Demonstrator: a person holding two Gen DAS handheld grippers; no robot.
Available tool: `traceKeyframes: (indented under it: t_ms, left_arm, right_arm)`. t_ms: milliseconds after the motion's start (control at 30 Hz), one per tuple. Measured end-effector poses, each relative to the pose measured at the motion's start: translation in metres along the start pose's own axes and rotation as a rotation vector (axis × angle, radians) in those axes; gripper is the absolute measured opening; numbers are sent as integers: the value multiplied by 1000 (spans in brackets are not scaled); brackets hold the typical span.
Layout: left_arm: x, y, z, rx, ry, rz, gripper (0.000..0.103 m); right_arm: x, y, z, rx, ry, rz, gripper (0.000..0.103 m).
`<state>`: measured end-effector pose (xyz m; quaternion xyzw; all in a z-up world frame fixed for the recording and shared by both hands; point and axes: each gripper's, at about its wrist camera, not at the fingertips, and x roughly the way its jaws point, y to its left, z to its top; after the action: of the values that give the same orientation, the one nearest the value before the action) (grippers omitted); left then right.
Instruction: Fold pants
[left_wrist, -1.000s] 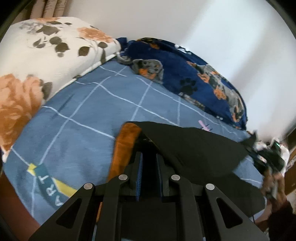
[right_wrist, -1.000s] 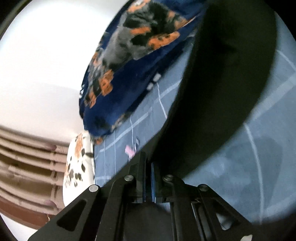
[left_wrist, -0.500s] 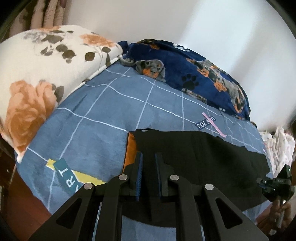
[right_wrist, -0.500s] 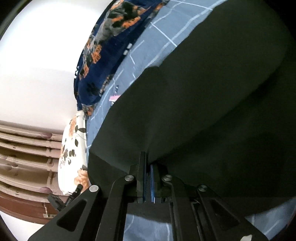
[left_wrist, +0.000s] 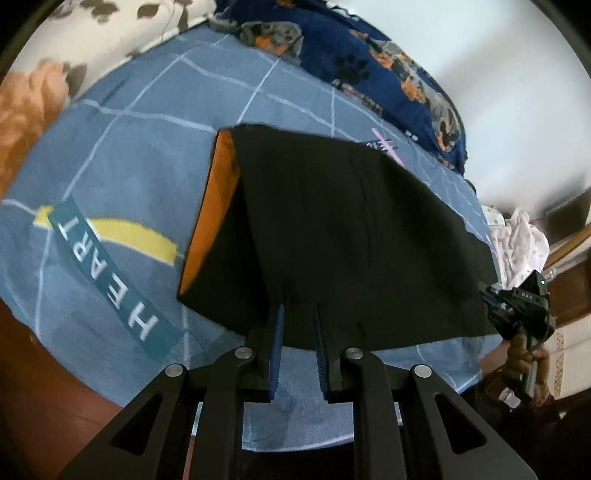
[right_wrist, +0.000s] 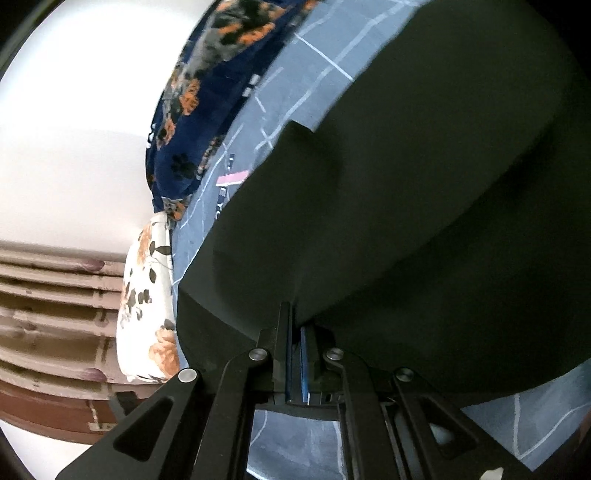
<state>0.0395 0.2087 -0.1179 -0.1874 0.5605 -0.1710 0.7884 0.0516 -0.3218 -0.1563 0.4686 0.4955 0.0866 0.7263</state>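
The black pants (left_wrist: 332, 229) lie spread across the blue checked bedsheet (left_wrist: 122, 147), with their orange lining (left_wrist: 210, 206) showing at the left end. My left gripper (left_wrist: 298, 317) pinches the near hem, the cloth still between its blue pads, and its jaws are starting to open. At the far right a hand holds my right gripper (left_wrist: 491, 295) at the pants' other end. In the right wrist view the right gripper (right_wrist: 295, 325) is shut on a fold of the pants (right_wrist: 424, 203), which fill most of that view.
A floral pillow (left_wrist: 92, 40) lies at the back left and a navy dog-print blanket (left_wrist: 388, 70) along the white wall. White clothing (left_wrist: 521, 240) is heaped past the bed's right end. Brown wood (left_wrist: 44, 373) shows below the bed's near edge.
The pants came down from a raised, sagging hold and now lie flat and stretched on the sheet. My left gripper tipped downward. The right gripper carried its end across, then held still.
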Motion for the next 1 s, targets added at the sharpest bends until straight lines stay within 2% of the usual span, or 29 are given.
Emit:
traceKeyframes:
  t_ms: [67, 100, 167, 433, 567, 700, 767, 867, 933, 967, 1000]
  left_arm:
    - [6, -1, 0, -15, 15, -50, 18]
    - [9, -2, 2, -13, 22, -58, 24]
    - [19, -3, 4, -3, 44, -22, 30]
    - [20, 9, 9, -105, 18, -77, 32]
    - [4, 14, 8, -107, -37, 2, 33]
    - [12, 20, 8, -120, 27, -48, 50]
    - [16, 13, 9, -83, 30, -34, 52]
    - [22, 5, 10, -34, 40, -67, 52]
    - [28, 4, 11, -34, 42, -45, 48]
    - [27, 5, 11, -40, 18, -15, 31]
    - [27, 7, 12, -43, 15, 6, 25]
  right_arm:
    - [0, 1, -1, -10, -1, -2, 5]
    - [0, -1, 0, -15, -1, -2, 5]
    - [0, -1, -1, -18, 0, 0, 6]
    - [-4, 2, -3, -15, -1, 17, 6]
    - [-4, 4, -3, -15, 1, 20, 6]
    - [-3, 3, -3, -10, 7, 16, 6]
    - [-3, 3, -4, -6, 11, 15, 6]
    - [-3, 3, -4, -11, 9, 17, 6]
    - [-3, 3, -5, -11, 10, 18, 6]
    - [-2, 2, -5, -11, 10, 19, 6]
    - [-2, 2, -5, -12, 9, 19, 6]
